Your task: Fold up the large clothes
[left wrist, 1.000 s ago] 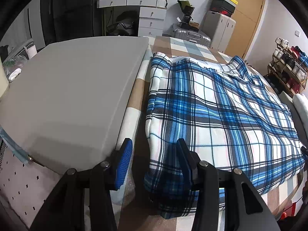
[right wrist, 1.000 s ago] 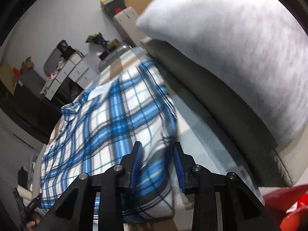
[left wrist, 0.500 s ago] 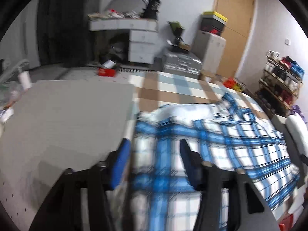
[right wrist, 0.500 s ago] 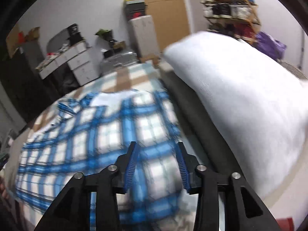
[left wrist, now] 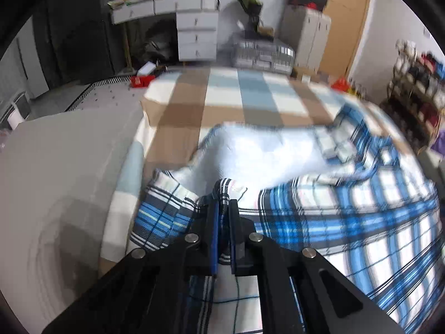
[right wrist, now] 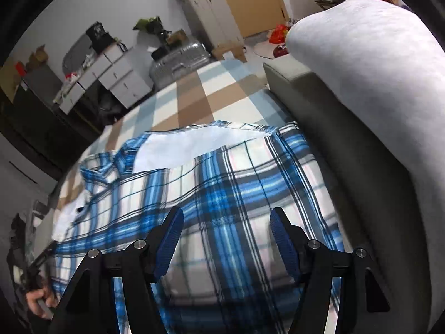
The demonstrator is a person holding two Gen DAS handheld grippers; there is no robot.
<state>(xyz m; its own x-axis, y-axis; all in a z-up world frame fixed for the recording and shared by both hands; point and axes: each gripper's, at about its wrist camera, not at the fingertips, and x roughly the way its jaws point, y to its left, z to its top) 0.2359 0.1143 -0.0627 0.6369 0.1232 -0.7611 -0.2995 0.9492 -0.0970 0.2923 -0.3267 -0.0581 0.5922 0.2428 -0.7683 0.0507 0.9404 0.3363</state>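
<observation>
1. The big blue-and-white plaid shirt [right wrist: 236,194] is spread out on the bed, on top of a checked bedspread [left wrist: 222,97] in tan, pale blue and white. Its white inside shows along the far edge, up around 12 o'clock in both views.
2. The left gripper [left wrist: 222,214] has its jaws pinched right down on a bunched-up bit of the shirt's edge, and the fabric pokes up out of the tips.
3. The right gripper [right wrist: 226,222] is a different story: jaws are opening, pretty wide already, hovering over the shirt with the plaid visible between the blue pads [right wrist: 169,239], and nothing is pinched.
4. In the right view there's a grey cushion [right wrist: 375,69] from about 1 to 3 o'clock, right next to the shirt's edge.
5. In the left view a flat grey surface [left wrist: 64,167] sits at 9 o'clock, just beside the bedspread.
6. A hand [right wrist: 39,303] shows at 8 o'clock in the right view. It's kind of blurry, so I can't tell much more.
</observation>
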